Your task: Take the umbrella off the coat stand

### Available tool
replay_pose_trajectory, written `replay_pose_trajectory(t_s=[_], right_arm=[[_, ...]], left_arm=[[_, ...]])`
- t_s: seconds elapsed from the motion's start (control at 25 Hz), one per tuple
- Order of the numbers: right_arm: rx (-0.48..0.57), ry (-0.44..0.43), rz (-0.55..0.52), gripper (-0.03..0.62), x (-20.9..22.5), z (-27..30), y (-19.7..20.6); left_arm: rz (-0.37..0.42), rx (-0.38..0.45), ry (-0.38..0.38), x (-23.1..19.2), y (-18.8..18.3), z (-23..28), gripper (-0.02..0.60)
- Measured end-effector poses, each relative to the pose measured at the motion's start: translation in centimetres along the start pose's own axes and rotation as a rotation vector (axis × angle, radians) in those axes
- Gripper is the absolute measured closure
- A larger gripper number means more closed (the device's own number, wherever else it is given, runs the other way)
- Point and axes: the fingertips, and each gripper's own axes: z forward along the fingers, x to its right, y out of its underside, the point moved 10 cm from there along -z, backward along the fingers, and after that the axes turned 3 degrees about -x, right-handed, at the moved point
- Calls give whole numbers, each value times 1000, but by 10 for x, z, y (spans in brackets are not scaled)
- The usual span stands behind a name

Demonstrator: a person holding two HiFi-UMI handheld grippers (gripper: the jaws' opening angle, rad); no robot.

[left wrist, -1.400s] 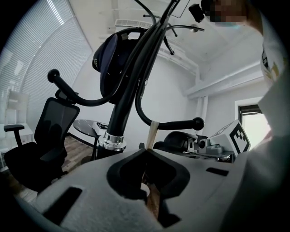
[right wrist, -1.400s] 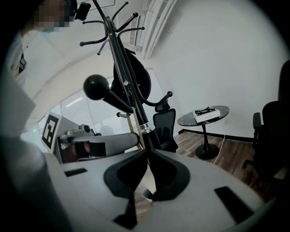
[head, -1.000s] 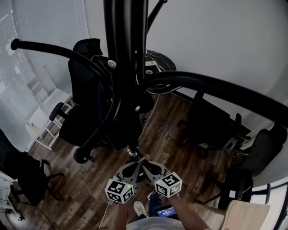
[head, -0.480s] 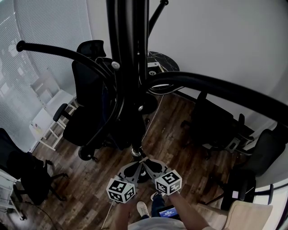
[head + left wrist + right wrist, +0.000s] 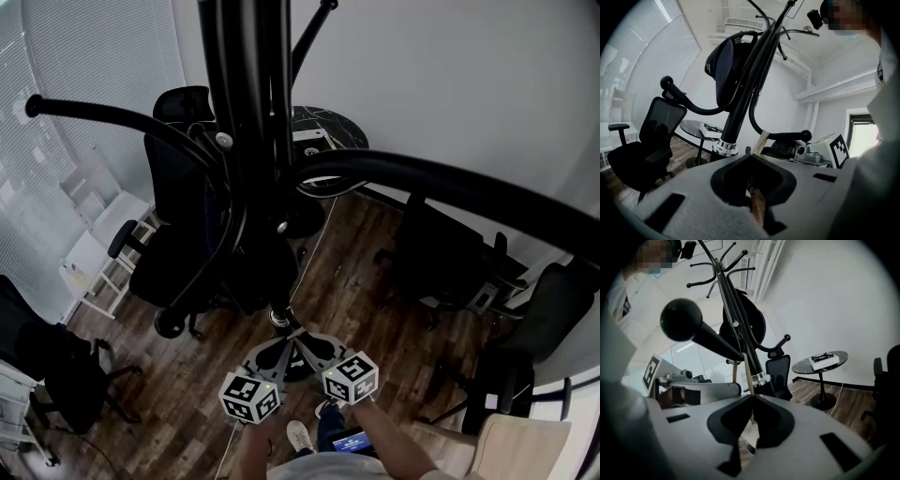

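the coat stand (image 5: 450, 183) rises in front of both claws, and its curved arms spread out above them. the umbrella (image 5: 732, 124) is folded and lies along the pole of the stand. its dark body goes up and away from the claws, and its metal ring is just beyond the tips. the left claw (image 5: 751, 157) is closed on the wooden handle (image 5: 758, 206) of the umbrella. the right claw (image 5: 752, 399) is closed on the same handle from the other side, and the tips of the two claws nearly meet. i judge the grip is done, but the umbrella is not yet off the stand. how its upper end is caught, i cannot tell. what is left is to free it and to carry it clear of the arms.
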Motion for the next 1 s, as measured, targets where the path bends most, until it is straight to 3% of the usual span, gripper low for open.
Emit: replay_pose_trajectory(t_s=[0.32, 1.0], right_arm=[[26, 40, 64, 577, 0, -8, 2], [92, 69, 110, 578, 2, -27, -5]], left_arm=[[-41, 26, 2, -1, 1, -5, 561], [-27, 54, 50, 13, -9, 1, 561]])
